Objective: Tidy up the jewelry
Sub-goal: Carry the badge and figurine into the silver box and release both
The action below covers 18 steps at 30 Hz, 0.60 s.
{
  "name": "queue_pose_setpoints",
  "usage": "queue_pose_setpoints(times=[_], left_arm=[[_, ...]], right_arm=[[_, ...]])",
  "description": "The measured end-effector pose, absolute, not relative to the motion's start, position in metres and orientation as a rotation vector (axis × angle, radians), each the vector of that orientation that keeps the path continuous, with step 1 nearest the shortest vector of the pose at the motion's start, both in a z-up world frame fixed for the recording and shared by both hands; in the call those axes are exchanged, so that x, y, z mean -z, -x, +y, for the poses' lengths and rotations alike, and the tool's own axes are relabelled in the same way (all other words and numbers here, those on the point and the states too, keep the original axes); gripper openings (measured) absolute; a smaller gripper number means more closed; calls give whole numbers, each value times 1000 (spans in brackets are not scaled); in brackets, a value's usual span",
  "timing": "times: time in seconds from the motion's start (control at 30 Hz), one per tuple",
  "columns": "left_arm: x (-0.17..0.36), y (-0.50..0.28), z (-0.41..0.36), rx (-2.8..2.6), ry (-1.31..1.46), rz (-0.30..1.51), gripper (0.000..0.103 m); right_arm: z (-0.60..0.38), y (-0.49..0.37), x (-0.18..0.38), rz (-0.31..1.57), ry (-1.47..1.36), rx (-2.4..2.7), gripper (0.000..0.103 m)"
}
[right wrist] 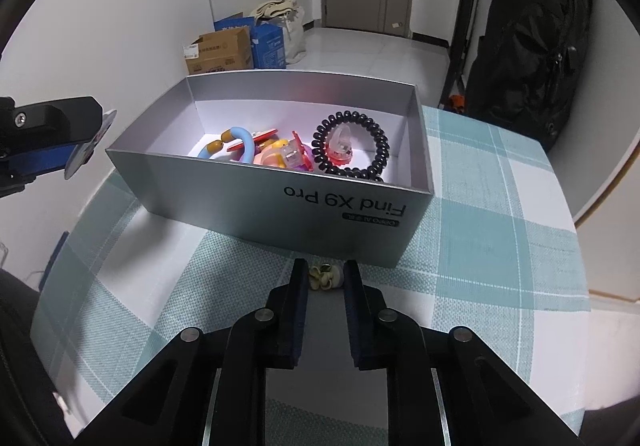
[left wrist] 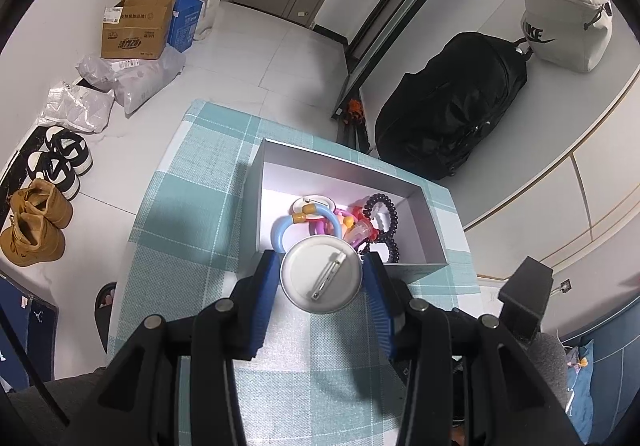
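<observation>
the left gripper has its jaws clamped on a round pin badge – the right gripper jaws sit narrow around a small pale trinket on the tabletop.

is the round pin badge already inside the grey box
No, the pin badge is clamped between the left tongs, just short of the grey box.

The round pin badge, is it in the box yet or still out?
Out. The left tongs hold the badge by its rim, pin-back showing, just short of the grey box.
</observation>
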<state>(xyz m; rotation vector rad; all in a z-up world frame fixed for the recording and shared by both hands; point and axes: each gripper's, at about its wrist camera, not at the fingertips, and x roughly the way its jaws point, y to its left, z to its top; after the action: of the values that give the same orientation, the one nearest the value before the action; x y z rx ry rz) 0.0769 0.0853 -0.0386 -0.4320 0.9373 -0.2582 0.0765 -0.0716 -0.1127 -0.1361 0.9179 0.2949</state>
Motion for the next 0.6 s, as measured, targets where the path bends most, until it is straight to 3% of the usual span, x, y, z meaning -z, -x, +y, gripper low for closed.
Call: queue_pose_setpoints(times=[0.23,0.6], left_arm=[[40,-76,82,260,416,942,37],[39,-75,70,283,361,937,37]], right_arm=[[-79,-72,105,931,67,-351,16],[-99,-63,47,802,-42,-453,16]])
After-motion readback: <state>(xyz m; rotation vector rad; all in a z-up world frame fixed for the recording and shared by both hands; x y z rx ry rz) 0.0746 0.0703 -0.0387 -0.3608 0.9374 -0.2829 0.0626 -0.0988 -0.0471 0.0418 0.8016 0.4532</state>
